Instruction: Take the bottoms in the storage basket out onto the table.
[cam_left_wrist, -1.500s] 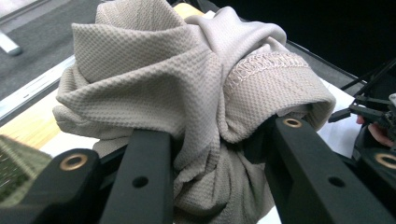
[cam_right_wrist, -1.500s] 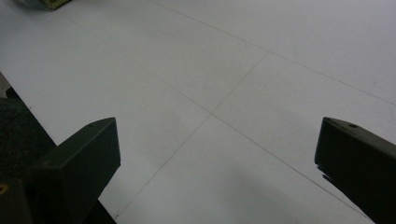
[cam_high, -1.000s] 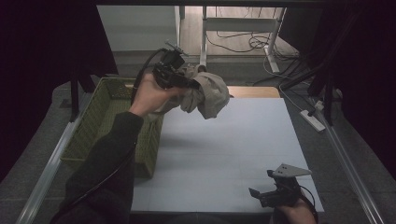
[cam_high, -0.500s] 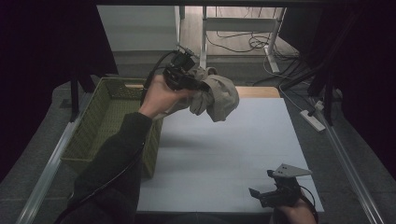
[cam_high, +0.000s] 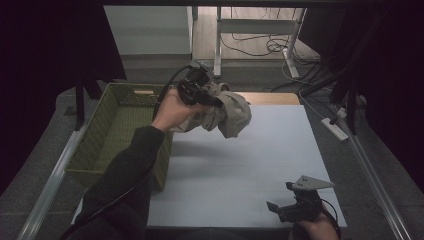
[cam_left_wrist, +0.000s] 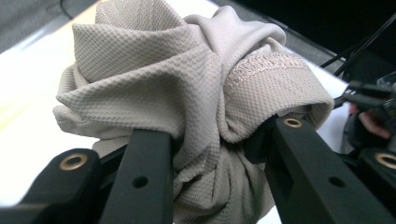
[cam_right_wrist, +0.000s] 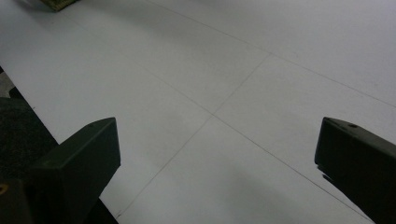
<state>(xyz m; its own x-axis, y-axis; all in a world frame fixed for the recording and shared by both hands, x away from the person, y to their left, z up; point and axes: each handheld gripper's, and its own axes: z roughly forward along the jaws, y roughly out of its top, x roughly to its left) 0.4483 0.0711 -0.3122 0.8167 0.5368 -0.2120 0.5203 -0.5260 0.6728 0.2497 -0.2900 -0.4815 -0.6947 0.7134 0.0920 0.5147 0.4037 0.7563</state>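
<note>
Lab or test room: white-topped table (cam_high: 260, 165) on grey carpet, bare desk frame (cam_high: 250, 30) behind, loose cables (cam_high: 260, 47), power strip (cam_high: 336, 129) by right edge, dark curtains.

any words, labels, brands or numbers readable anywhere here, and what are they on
None can be read.
The beige cloth clamped in the left gripper shows only its weave and a stitched hem, no tag or print.
The green basket, the white table sheet and the right gripper carry no visible lettering.
The power strip beside the table is too small to tell.
</note>
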